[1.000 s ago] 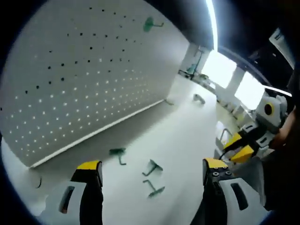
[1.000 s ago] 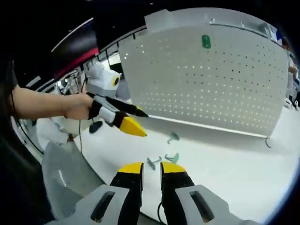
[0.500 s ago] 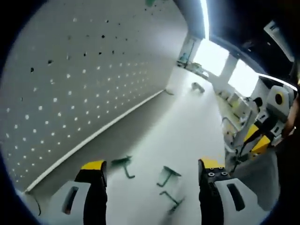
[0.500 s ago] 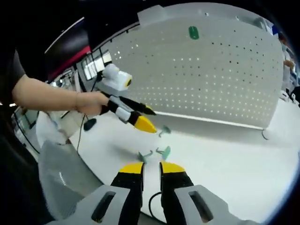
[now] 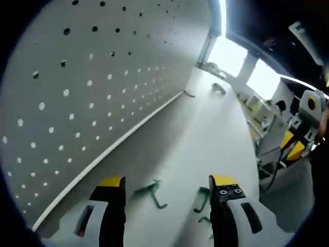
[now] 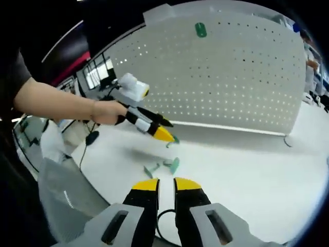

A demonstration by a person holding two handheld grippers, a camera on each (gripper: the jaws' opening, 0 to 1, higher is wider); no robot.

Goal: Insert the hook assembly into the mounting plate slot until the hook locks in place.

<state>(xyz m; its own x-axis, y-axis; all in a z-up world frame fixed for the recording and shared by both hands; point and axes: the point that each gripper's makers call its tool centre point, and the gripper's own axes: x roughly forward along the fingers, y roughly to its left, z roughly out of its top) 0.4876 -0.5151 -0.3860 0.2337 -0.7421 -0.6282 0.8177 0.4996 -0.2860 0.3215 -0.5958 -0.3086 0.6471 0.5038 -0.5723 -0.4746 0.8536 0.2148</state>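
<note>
Green plastic hook (image 5: 150,192) was framed between the parted left gripper (image 5: 167,184) jaws, while the right gripper (image 6: 166,183) jaws were nearly together.

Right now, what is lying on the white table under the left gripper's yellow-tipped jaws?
A green hook lies on the white table between the left gripper jaws; a second green hook is partly covered by the right-hand jaw.

No readable text, label, brand or number anywhere — not in either view.
</note>
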